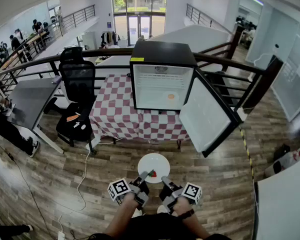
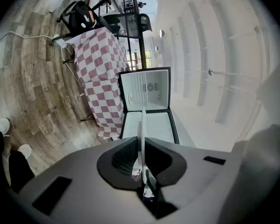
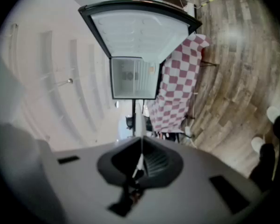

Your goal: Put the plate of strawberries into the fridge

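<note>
A white plate [image 1: 154, 165] with a red strawberry [image 1: 152, 174] on its near edge hangs over the wood floor in front of me. My left gripper [image 1: 142, 177] is shut on the plate's near-left rim and my right gripper [image 1: 165, 180] is shut on its near-right rim. In the left gripper view the plate [image 2: 142, 134] shows edge-on between the jaws of that gripper [image 2: 142, 171]. The right gripper view shows the thin rim [image 3: 141, 146] pinched in its gripper [image 3: 139, 164]. Ahead, the small black fridge [image 1: 162, 79] stands open on a checkered table [image 1: 115, 115], its door [image 1: 207, 116] swung right.
A black office chair [image 1: 77, 81] and a grey desk [image 1: 30, 101] stand left of the table. A white cable [image 1: 83, 176] runs across the floor. A dark railing [image 1: 230, 64] passes behind the fridge. A white counter [image 1: 282, 204] is at the near right. A person [image 1: 5, 126] stands at far left.
</note>
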A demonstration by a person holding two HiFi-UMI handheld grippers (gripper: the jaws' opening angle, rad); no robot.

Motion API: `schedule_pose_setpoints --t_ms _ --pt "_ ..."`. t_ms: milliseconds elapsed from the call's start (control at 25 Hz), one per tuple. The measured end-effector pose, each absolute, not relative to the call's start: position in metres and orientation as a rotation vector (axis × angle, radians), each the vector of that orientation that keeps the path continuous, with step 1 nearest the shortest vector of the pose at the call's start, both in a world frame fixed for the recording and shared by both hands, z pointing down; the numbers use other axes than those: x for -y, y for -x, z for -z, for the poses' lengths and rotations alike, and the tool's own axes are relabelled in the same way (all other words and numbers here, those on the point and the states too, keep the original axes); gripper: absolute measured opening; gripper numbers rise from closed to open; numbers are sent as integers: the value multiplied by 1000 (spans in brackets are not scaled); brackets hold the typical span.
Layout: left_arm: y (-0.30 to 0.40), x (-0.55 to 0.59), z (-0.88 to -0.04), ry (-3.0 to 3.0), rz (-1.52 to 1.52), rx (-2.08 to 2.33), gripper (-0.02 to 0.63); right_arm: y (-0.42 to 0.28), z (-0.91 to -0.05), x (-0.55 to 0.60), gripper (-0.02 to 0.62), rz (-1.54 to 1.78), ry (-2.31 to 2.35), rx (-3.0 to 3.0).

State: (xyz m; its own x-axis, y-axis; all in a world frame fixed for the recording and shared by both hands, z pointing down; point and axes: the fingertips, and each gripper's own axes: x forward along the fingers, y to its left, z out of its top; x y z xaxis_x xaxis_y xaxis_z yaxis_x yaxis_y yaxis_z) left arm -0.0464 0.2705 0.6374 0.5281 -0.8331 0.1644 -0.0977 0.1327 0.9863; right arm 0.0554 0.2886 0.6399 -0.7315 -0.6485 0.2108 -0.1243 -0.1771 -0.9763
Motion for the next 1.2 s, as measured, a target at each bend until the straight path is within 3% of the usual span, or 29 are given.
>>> schedule_pose_setpoints --t_ms 1200 --pt "-43 -252 -637 -1309 687 860 41 -141 -636 -261 28 1858 816 -1723"
